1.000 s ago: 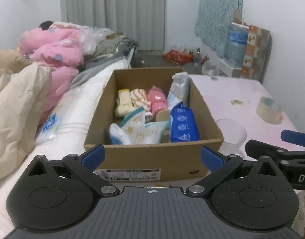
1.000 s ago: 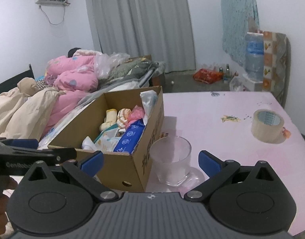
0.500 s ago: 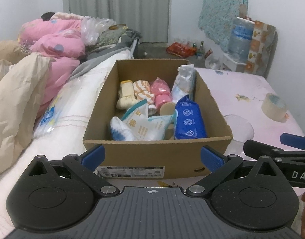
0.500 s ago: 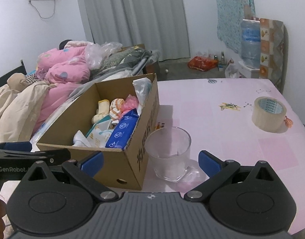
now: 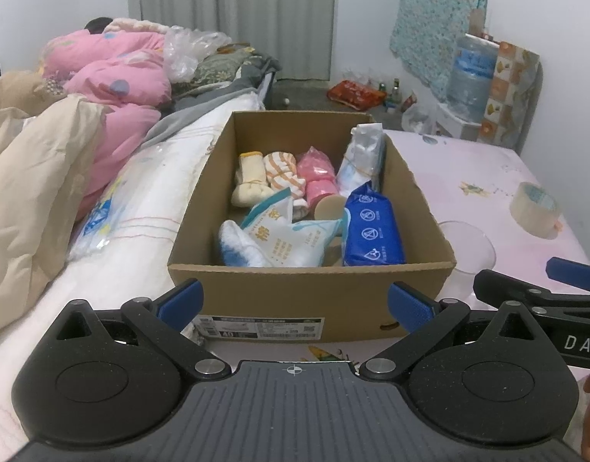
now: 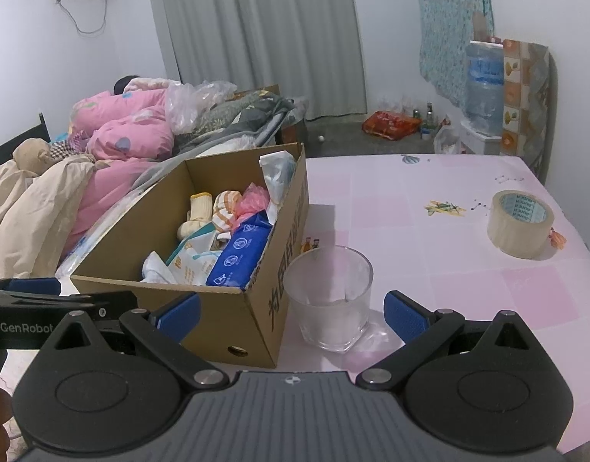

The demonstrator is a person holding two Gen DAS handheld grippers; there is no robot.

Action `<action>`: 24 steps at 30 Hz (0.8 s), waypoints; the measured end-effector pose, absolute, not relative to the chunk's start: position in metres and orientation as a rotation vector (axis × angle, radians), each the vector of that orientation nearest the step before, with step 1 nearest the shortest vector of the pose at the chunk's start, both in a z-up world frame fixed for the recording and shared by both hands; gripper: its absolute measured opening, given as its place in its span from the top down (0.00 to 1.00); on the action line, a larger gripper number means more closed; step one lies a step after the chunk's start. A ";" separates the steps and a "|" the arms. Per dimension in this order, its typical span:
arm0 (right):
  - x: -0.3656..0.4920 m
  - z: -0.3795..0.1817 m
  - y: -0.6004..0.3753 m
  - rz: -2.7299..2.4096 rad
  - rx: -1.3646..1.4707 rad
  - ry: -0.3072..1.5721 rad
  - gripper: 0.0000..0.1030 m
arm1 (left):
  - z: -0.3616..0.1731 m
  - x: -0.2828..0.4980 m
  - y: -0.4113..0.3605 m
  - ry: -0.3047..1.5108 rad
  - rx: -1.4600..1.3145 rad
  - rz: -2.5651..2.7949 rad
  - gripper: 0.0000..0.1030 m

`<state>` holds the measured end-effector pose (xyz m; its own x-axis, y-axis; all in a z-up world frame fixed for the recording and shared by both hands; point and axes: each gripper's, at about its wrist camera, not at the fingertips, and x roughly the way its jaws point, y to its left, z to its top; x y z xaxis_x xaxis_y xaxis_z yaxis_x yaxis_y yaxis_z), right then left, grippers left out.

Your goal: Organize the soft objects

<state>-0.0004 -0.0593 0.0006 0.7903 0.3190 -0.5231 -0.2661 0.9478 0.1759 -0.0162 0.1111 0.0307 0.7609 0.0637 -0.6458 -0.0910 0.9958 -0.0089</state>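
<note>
Two tools | left tool: "GenRobot" | right tool: "DAS"

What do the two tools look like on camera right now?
Both match: the left tool and the right tool have black pivoting linkage arms with silver rivets, blue ribbed pads and a grey ridged base. White lettering marks their sides. No cables or sleeves show.

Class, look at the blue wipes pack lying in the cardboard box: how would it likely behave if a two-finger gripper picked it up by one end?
The blue wipes pack looks full and plump, so it would probably feel fairly heavy for its size and sag somewhat. Its glossy wrapper may be slippery between the pads. It is soft, so likely to dent rather than break.
</note>
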 end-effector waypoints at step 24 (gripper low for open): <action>0.007 -0.002 -0.050 0.326 0.083 0.601 0.40 | 0.028 -0.014 0.120 0.718 -0.055 0.114 0.01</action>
